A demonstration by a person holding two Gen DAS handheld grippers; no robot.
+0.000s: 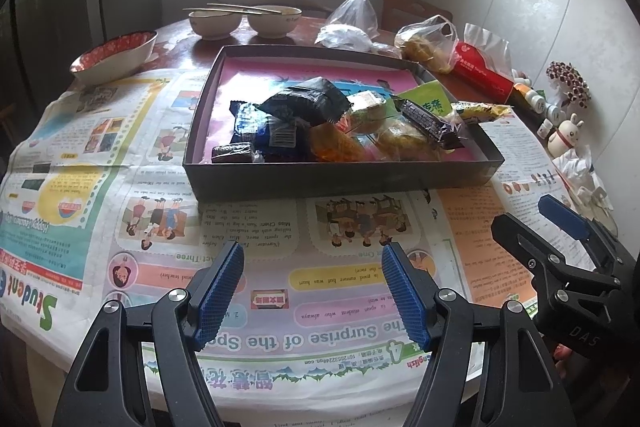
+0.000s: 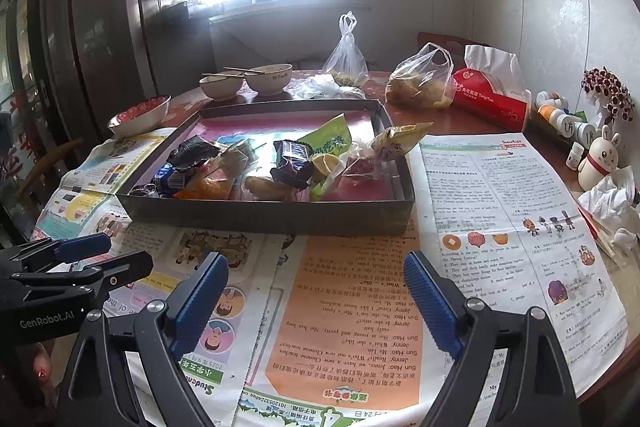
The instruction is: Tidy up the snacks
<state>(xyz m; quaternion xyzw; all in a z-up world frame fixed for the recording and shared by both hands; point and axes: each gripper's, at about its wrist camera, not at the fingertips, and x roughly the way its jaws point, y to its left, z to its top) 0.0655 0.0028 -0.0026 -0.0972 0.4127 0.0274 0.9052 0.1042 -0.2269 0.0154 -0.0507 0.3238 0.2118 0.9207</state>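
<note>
The wrapped snacks [image 1: 344, 123] are heaped together inside the shallow dark box [image 1: 336, 179] on the newspaper-covered table [image 1: 120, 187], while both tools, left [image 1: 312, 291] and right [image 2: 316, 299], are held spread and empty before it.

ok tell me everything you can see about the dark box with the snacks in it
The dark box is a shallow, rectangular, open-topped tray, seemingly cardboard, with low dark walls and a glossy pink printed floor. It sits flat on the newspaper covering the table, ahead of both open grippers, neither touching it. Wrapped snacks lie heaped toward its near side; a yellow packet leans over its right wall. The far part is bare.
</note>
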